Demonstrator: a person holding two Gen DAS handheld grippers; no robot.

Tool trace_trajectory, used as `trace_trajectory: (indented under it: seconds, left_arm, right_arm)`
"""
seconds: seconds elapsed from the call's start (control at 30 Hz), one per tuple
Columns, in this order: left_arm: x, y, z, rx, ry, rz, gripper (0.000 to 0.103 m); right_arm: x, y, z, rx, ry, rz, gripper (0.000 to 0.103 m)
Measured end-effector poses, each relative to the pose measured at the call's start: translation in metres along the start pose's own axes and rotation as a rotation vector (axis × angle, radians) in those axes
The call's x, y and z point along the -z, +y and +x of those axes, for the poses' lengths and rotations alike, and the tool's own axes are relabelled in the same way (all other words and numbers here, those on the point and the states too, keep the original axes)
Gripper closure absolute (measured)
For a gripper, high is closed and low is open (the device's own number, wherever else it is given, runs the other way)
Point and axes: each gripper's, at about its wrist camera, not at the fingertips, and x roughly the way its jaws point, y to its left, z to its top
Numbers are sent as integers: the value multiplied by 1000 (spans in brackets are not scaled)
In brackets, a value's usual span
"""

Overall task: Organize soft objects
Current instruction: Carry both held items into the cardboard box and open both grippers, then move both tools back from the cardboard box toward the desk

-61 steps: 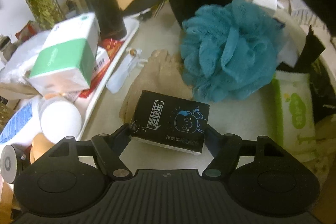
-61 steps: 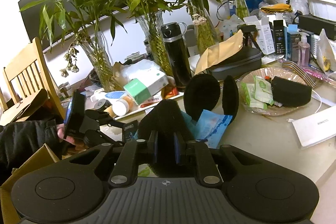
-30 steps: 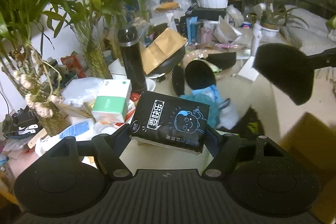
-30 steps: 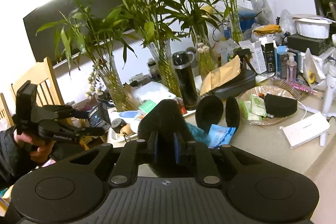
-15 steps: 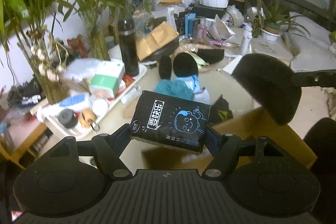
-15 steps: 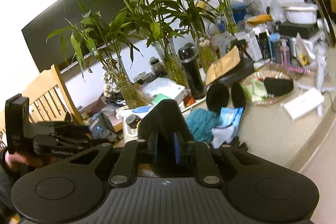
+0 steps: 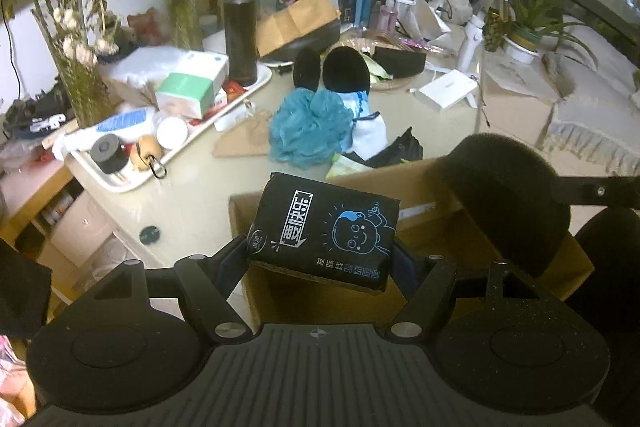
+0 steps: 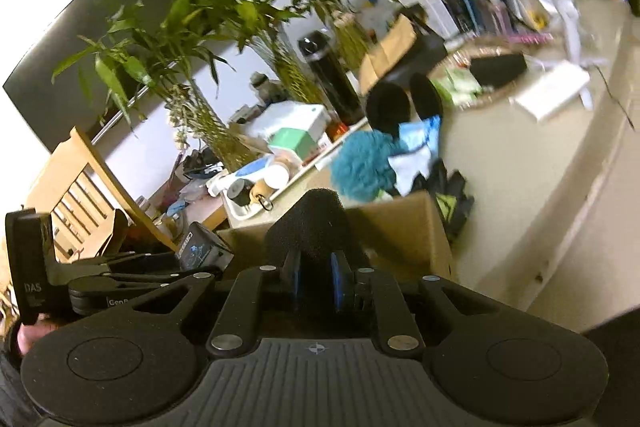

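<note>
Left wrist view. The left gripper (image 7: 322, 255) clamps a black tissue pack (image 7: 326, 229), one finger pressing on each short end, so its jaws stand wide around the pack. The pack carries white characters and a blue cartoon face and hangs above the open cardboard box (image 7: 576, 263), whose brown inner walls show below and behind the pack. To the right of the gripper, a black foam sponge (image 7: 504, 203) hangs over the same box, carried on the dark arm of the right gripper, whose fingertips are hidden behind the sponge. Ahead of the gripper, beyond the box, the table (image 7: 192, 203) holds a teal mesh bath pouf (image 7: 308, 129), two black oval sponges (image 7: 344, 73) standing on edge, a black thermos (image 7: 240, 29) and a white tray (image 7: 132, 183) of small items.

Right wrist view. The right gripper (image 8: 316, 279) pinches the black foam sponge (image 8: 312, 227) between blue-padded fingers (image 8: 335, 281), the jaws narrow and the foam bulging upward above them. Directly beyond the sponge lies the cardboard box (image 8: 412, 231). To the left of the gripper, a person's hand (image 8: 30, 337) holds the left gripper (image 8: 192, 259), with the tissue pack (image 8: 196, 249) at its tip beside the box's near-left corner. Farther ahead sits the teal pouf (image 8: 366, 165); this view is blurred towards its right side.
</note>
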Motion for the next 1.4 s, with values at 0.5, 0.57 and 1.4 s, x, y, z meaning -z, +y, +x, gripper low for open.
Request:
trace_trajectory:
  seconds: [0.5,0.57,1.4]
  left_arm:
    - [11,-6,0,44,-33,-58,20]
    - [11,-5,-3,51,-34,-67,19]
    - [9,14,-16,-36,-145,-15,19]
  right_arm:
    - [17,6,8,27,30,-43,19]
    - [17,9,5,24,9,-66,7]
    - [0,11,23,248,18,-238,0]
